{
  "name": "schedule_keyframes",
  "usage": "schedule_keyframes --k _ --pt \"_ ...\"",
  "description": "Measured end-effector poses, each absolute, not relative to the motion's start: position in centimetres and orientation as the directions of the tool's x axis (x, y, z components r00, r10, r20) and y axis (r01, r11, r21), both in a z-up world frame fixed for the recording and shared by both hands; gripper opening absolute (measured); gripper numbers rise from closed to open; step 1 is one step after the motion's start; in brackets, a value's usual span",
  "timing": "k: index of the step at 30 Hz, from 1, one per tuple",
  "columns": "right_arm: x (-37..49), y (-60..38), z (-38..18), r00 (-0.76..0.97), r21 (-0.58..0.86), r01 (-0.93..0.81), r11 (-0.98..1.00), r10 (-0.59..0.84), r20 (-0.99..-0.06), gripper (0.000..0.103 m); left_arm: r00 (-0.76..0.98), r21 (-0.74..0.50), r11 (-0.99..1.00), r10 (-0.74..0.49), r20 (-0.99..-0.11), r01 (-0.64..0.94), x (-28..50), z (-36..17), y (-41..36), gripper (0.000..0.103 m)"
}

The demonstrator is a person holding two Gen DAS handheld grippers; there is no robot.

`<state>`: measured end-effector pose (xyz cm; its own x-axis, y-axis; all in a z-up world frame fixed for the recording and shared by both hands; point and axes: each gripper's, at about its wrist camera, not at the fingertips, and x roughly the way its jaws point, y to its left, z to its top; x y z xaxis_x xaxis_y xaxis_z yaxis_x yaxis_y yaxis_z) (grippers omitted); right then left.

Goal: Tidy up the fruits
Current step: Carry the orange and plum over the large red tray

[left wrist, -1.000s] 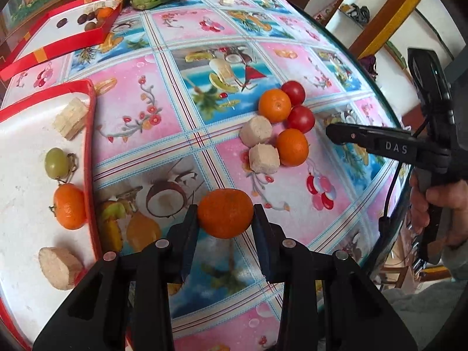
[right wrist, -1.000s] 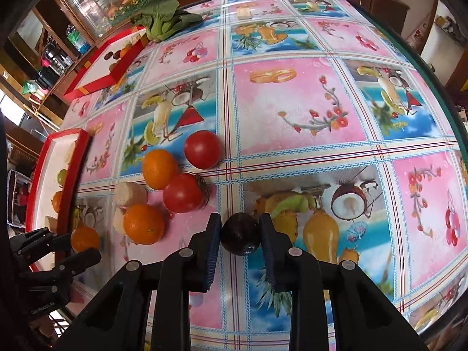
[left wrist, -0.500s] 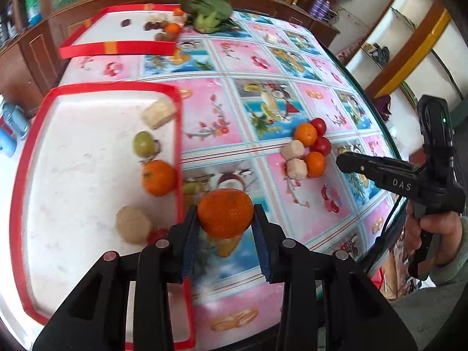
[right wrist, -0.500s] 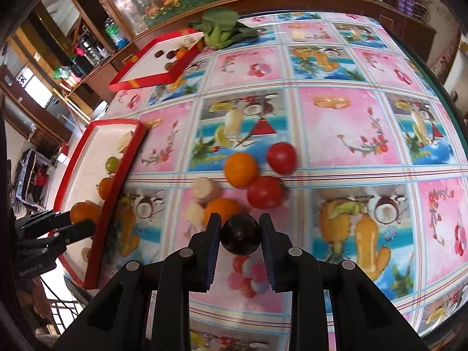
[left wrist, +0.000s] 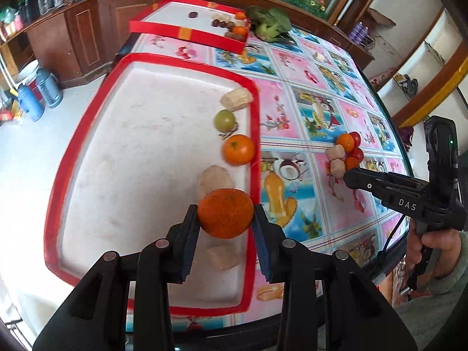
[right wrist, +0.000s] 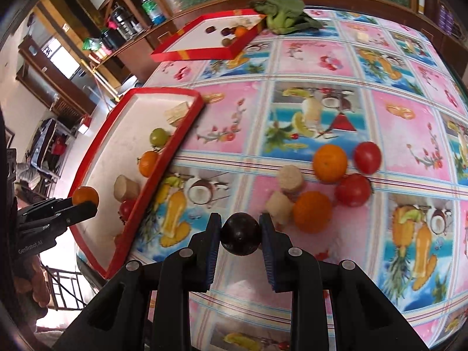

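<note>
1. Left gripper (left wrist: 225,219): black plastic tongs with ribbed blue pads, pinching a pebbly-skinned orange mandarin (left wrist: 225,213) at lower centre of the left wrist view, above the right rim of the near tray.
2. Right gripper (right wrist: 240,234): same build, pressed onto a smooth, glossy dark round fruit (right wrist: 240,234) (kind not clear) at lower centre of the right wrist view, above the tablecloth.
3. Near tray (left wrist: 73,158): rectangular, white matt floor, red raised rim, rounded corners; fills the left half of the left wrist view. Along its right side: a pale ridged block (left wrist: 236,99), a green round fruit (left wrist: 224,120), a smooth orange (left wrist: 239,149), a beige cut cylinder (left wrist: 215,179).
4. Table pile (right wrist: 321,187): two oranges, two shiny red tomatoes, two beige stubby cylinders, touching one another, right of centre in the right wrist view.
5. Tablecloth (right wrist: 321,67): glossy, printed fruit squares in pink and blue.
6. Far tray (left wrist: 181,20): red-rimmed, upper centre, holding small dark fruits; leafy greens (left wrist: 270,25) just beside it.
</note>
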<state>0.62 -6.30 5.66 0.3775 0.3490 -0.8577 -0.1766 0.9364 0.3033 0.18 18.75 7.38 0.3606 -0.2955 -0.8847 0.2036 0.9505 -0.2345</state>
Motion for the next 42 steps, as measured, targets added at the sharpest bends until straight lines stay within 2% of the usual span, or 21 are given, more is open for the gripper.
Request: schedule_keyframes --k 11,17,29,42 --pt "1.9 -0.6 6.8 0.338 0.299 -0.308 0.903 0.398 -0.853 0.027 0.361 -0.237 0.967 -0.254 -0.897 0.092 -0.7 5.6 23.0 0.033" --pt "3.6 2.7 7.9 0.304 0.326 -0.362 0.873 0.441 -0.844 0.027 0.347 -0.248 0.965 -0.261 -0.901 0.085 -0.6 4.6 23.7 0.033" --pt "8.4 10.7 6.5 0.188 0.352 -0.448 0.822 0.472 -0.861 0.027 0.306 -0.252 0.952 -0.296 -0.905 0.176 1.2 3.3 21.3 0.033" --pt "9.0 14.0 3.2 0.185 0.219 -0.528 0.82 0.363 -0.913 0.028 0.265 -0.221 0.929 -0.302 -0.916 0.296 1.1 2.6 18.3 0.033"
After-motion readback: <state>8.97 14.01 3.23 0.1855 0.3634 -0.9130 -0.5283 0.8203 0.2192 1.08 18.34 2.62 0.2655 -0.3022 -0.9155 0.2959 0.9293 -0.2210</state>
